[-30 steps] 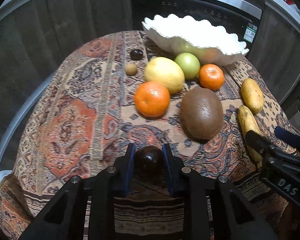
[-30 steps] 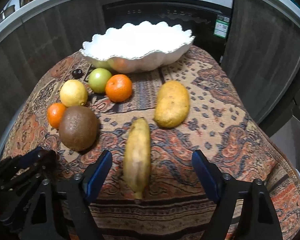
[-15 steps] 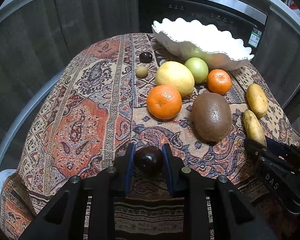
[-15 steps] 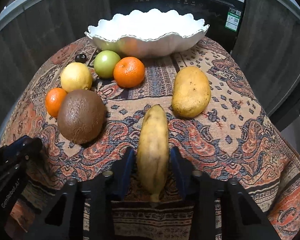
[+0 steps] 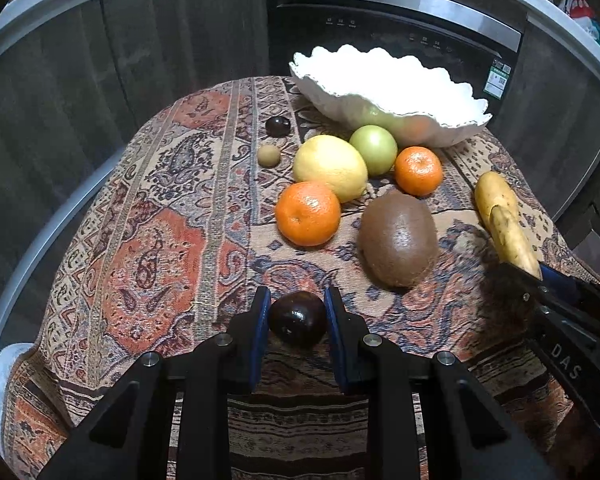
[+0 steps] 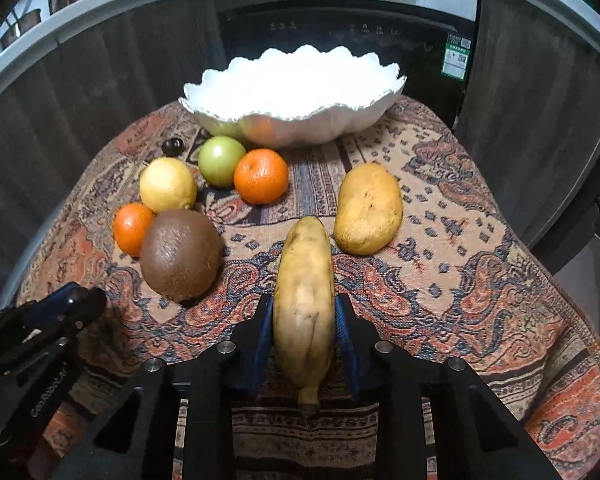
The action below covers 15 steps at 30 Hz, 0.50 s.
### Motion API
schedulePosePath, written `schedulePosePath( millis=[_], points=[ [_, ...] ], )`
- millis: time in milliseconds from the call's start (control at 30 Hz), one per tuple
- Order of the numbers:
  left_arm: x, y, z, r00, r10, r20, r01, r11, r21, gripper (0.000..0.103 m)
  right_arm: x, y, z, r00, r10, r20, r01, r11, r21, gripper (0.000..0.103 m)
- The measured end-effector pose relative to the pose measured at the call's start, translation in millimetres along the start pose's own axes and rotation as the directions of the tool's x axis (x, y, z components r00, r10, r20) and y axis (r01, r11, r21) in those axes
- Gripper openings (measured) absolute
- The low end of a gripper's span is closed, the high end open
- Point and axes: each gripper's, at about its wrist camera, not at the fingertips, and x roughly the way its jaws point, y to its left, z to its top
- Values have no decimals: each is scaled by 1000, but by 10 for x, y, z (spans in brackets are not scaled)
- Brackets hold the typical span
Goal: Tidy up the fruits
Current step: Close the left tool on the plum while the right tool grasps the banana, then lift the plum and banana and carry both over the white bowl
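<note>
White scalloped bowl (image 6: 296,92) sits top centre, dead ahead; your right gripper (image 6: 303,330) clamps the banana (image 6: 305,304) lengthwise, left gripper (image 5: 297,318) apparently pinching a dark plum (image 5: 298,322).

The white bowl's (image 6: 296,120) inside is washed out, and the farther orange (image 6: 130,228) is partly hidden by the kiwi (image 6: 178,256).

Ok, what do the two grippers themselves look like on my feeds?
Both look alike: matte black angular frames with silver round bolts and blue textured pads on the fingers. The left gripper shows white "GenRobot" lettering in the right wrist view; the right gripper shows "DAS" in the left wrist view. No cables visible.
</note>
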Motion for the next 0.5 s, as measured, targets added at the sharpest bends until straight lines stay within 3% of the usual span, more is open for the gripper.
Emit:
schedulePosePath(
  millis=[500],
  points=[
    [-255,-93,265,999,-10,43,10,1000,5,27,-313,-86,171,998,16,67,-17,1000,21,31]
  ],
)
